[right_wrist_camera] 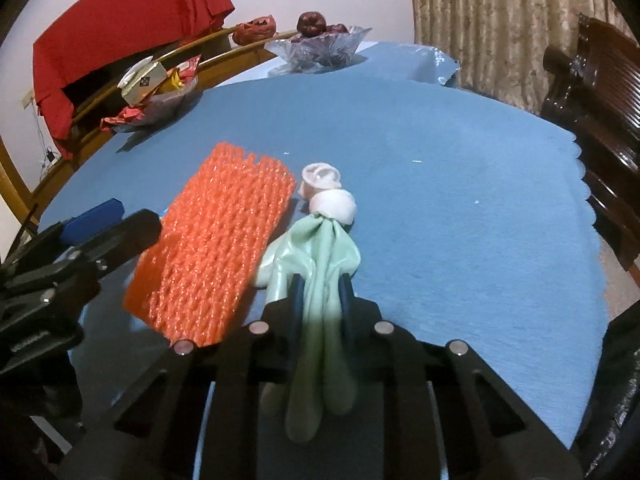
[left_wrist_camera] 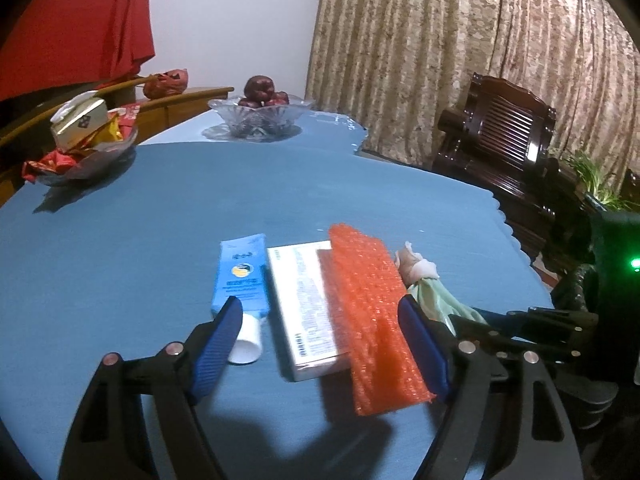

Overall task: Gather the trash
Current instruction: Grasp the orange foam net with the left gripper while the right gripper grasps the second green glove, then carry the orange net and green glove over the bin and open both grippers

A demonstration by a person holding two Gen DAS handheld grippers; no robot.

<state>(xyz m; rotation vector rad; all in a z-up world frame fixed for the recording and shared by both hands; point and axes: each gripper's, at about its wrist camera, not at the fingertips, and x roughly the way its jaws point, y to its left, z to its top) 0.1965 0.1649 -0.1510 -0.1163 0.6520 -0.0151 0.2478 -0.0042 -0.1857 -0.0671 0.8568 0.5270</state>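
Observation:
My left gripper [left_wrist_camera: 320, 312] is open above the blue table, its blue-padded fingers astride a white carton [left_wrist_camera: 304, 304] and an orange foam net sleeve [left_wrist_camera: 372, 320]. The net lies against the right finger and also shows in the right wrist view [right_wrist_camera: 216, 252]. A blue tube with a white cap [left_wrist_camera: 242, 280] lies by the left finger. My right gripper [right_wrist_camera: 322, 292] is shut on a pale green rubber glove [right_wrist_camera: 320, 264] with a rolled white cuff [right_wrist_camera: 334, 204]. The glove also shows in the left wrist view [left_wrist_camera: 432, 292].
A glass dish of wrappers and a small box [left_wrist_camera: 84, 140] sits at the far left. A glass bowl of dark red fruit [left_wrist_camera: 260, 112] stands at the back. A dark wooden chair [left_wrist_camera: 504, 140] stands beyond the table's right edge. A red cloth [left_wrist_camera: 80, 28] hangs behind.

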